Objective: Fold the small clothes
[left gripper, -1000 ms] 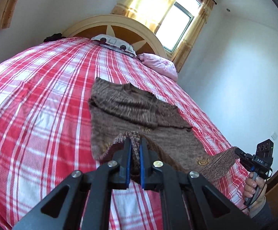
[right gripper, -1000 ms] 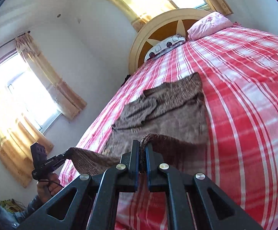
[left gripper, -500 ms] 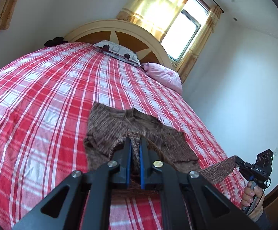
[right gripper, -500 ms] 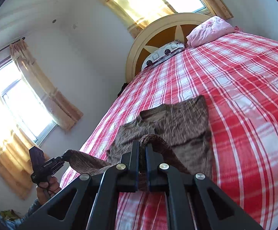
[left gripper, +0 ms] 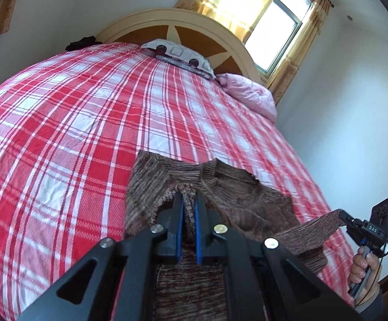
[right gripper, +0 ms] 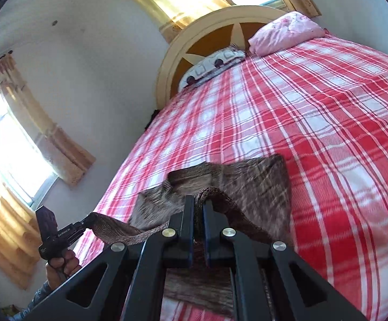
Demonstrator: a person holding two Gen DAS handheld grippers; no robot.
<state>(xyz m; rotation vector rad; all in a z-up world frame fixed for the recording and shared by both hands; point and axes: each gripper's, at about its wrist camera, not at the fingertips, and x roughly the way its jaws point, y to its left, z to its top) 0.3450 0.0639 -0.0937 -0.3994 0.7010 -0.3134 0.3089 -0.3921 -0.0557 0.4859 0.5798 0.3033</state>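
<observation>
A brown knit sweater [left gripper: 236, 195] lies on the red plaid bed [left gripper: 73, 133], its near edge lifted and stretched between both grippers. My left gripper [left gripper: 189, 196] is shut on a bunched fold of that edge. In the same view, at the right edge of the bed, my right gripper [left gripper: 341, 214] pinches the other corner. From the right wrist view, the right gripper [right gripper: 198, 200] is shut on the sweater [right gripper: 261, 184], and the left gripper [right gripper: 90, 216] holds the taut edge at the left. The sweater's neck end rests flat on the bed.
A cream and brown headboard [left gripper: 183, 24] stands at the far end with a patterned pillow [left gripper: 178, 53] and a pink pillow [left gripper: 247, 93]. A dark item [left gripper: 83, 42] lies at the far left corner. Curtained windows [right gripper: 12, 149] and white walls flank the bed.
Both grippers have drawn back from the headboard, dragging the sweater down the bed toward its near end. The sweater now lies closer and lower in both views. Both grips are unchanged.
</observation>
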